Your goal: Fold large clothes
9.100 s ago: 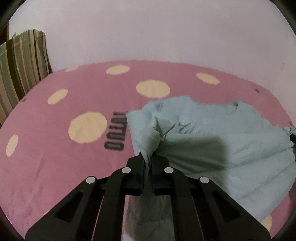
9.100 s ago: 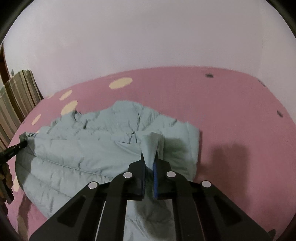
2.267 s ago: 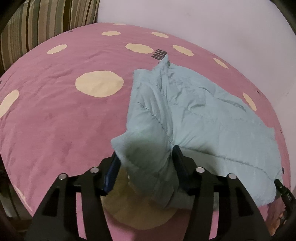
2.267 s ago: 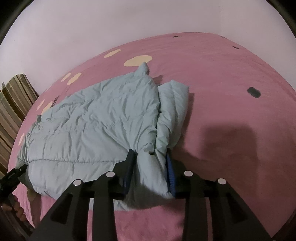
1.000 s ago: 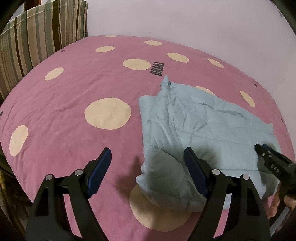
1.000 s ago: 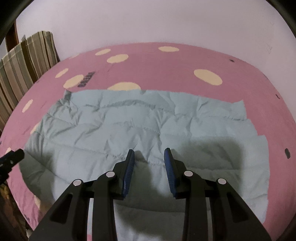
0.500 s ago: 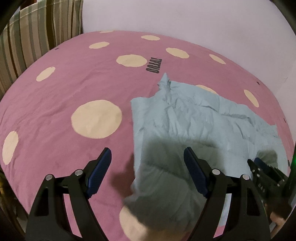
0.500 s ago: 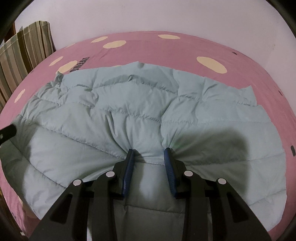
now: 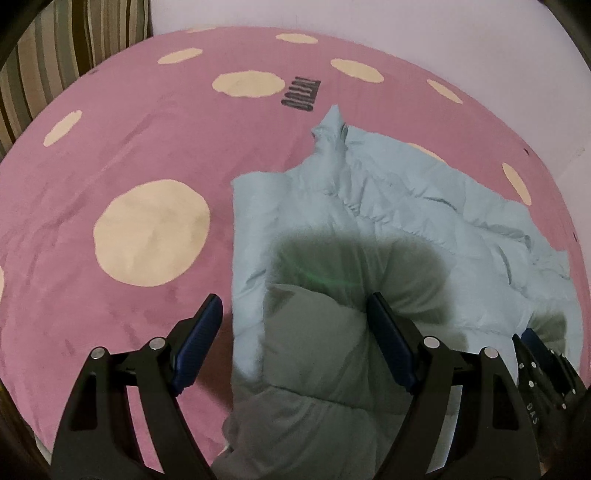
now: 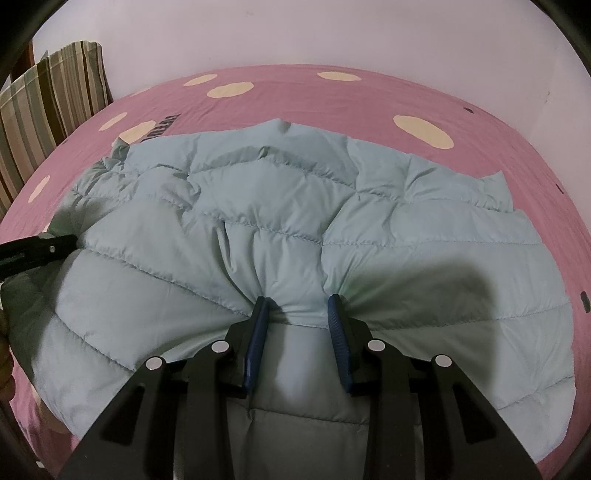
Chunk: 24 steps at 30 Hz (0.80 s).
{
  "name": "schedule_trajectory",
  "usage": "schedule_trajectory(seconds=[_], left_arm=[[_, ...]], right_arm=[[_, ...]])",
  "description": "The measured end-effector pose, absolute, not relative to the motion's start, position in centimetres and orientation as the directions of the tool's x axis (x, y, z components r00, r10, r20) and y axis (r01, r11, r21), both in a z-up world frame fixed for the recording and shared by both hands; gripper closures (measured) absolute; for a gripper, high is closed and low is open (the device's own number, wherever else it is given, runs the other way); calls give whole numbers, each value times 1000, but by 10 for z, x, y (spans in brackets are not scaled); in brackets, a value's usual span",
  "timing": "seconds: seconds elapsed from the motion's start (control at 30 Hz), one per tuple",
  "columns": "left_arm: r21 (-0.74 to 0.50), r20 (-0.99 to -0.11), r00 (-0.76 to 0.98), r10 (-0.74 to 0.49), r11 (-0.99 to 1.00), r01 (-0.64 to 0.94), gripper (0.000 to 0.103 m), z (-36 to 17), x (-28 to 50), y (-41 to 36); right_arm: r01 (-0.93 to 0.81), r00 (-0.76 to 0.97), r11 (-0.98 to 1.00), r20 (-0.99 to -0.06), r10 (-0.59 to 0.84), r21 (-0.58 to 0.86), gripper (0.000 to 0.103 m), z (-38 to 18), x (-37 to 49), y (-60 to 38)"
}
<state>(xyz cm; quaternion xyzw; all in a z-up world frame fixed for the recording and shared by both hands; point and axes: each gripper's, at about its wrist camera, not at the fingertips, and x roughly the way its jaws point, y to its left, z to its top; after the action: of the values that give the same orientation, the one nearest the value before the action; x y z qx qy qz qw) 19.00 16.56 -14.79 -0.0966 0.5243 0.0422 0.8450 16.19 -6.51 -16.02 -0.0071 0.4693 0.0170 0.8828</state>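
Pinching a bunched ridge of the pale blue quilted down jacket (image 10: 332, 206) near the bed's near edge, the right gripper (image 10: 298, 306) looks ready to lift a fold. The left gripper (image 9: 291, 314) straddles the jacket's left edge, fingers wide apart. Dark lettering (image 9: 301, 94) on the pink dotted bedsheet (image 9: 110, 147) is unreadable.

This looks like a bedroom in a home. There is a bed (image 9: 110, 155) with a pink cover with cream dots, a striped pillow (image 10: 48, 96), and a plain white wall (image 10: 295, 33) behind.
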Motion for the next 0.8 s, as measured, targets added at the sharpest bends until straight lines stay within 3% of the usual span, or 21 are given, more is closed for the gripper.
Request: schedule_trajectory(seconds=[0.17,0.57,0.8], left_arm=[[-116,-907,418,-42,981,-154,25,-159,194,164],[-113,-889,452,-76,992,-56,81,-158,192,142],[-102,-875,480,-65,993,-51,92,-142,186,138]], right_arm=[[-35,563,999,-826,21,2,69,-160,161,-64],[-31,564,1000,-825,20,3,69,-161,162,-64],[-29,565,1000,-825,21,6,69,-161,162,-64]])
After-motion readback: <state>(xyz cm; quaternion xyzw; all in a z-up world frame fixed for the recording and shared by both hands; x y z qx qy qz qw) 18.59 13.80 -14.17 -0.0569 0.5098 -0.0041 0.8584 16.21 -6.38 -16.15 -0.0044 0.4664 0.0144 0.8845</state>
